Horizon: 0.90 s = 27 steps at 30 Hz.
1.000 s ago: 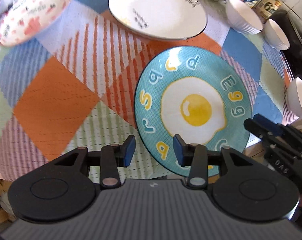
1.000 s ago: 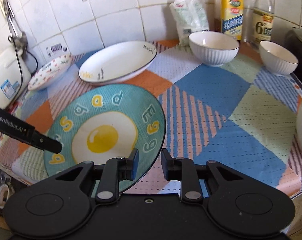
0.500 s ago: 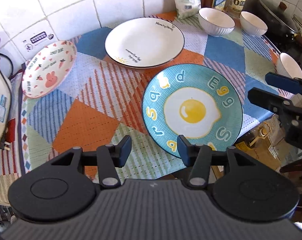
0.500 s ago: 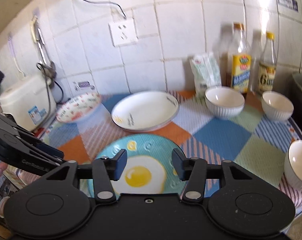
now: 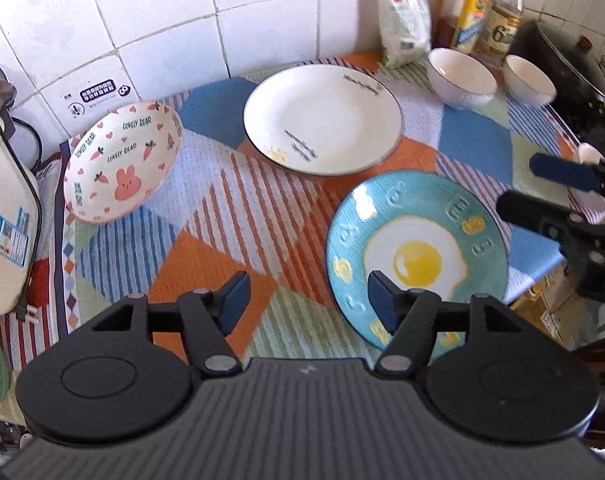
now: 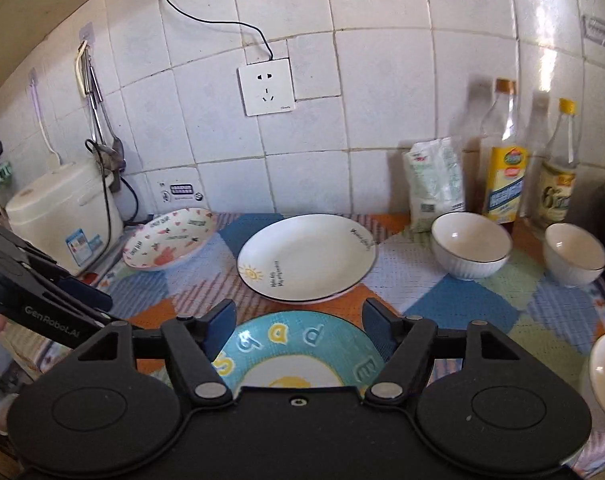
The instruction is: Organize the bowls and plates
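The blue egg plate (image 5: 416, 258) lies flat on the checked cloth (image 5: 230, 216) at the counter's near edge, and everything else is placed from it. In the right wrist view only its far half shows (image 6: 302, 344); the rest is hidden under that gripper's black body. The left gripper (image 5: 308, 300) hangs above the cloth just left of the plate, its jaws opening with nothing between them, its right pad overlapping the plate's near rim in the picture. The right gripper (image 6: 298, 326) hangs over the plate, jaws opening and empty too. Just beyond the plate sits the white plate (image 5: 322, 118), apart from it. Far left of it the bunny dish (image 5: 122, 162) is tilted up, its left edge seeming to rest against the white cooker (image 6: 62, 216). Beyond and to the right stand two white bowls (image 6: 470, 246), near each other. A third bowl (image 6: 604, 376) is cut off at the frame's right edge. The bottle labels are too blurred to read.
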Each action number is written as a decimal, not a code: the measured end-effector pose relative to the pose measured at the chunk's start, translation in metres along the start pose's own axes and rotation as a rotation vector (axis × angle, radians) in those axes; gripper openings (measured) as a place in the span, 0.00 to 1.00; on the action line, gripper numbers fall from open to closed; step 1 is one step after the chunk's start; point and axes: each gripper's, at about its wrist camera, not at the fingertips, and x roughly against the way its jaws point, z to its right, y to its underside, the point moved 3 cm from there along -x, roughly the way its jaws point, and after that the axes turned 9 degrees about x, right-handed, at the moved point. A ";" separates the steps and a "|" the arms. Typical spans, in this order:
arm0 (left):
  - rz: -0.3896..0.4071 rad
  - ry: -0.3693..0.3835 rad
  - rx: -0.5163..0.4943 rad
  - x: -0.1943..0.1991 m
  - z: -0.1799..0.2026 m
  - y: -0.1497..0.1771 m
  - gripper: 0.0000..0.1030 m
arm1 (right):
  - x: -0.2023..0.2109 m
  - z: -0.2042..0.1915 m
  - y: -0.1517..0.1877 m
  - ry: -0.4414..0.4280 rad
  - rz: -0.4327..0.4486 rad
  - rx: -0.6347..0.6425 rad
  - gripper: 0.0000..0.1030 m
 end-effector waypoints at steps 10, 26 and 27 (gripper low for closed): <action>0.070 -0.026 0.044 -0.034 -0.029 -0.088 0.75 | -0.055 0.034 -0.028 -0.030 0.018 -0.017 0.72; 0.100 -0.068 0.086 -0.143 -0.036 -0.108 0.85 | -0.173 0.094 -0.009 -0.031 -0.085 -0.179 0.74; 0.096 -0.077 0.085 -0.148 -0.037 -0.108 0.85 | -0.178 0.096 -0.010 -0.034 -0.088 -0.193 0.74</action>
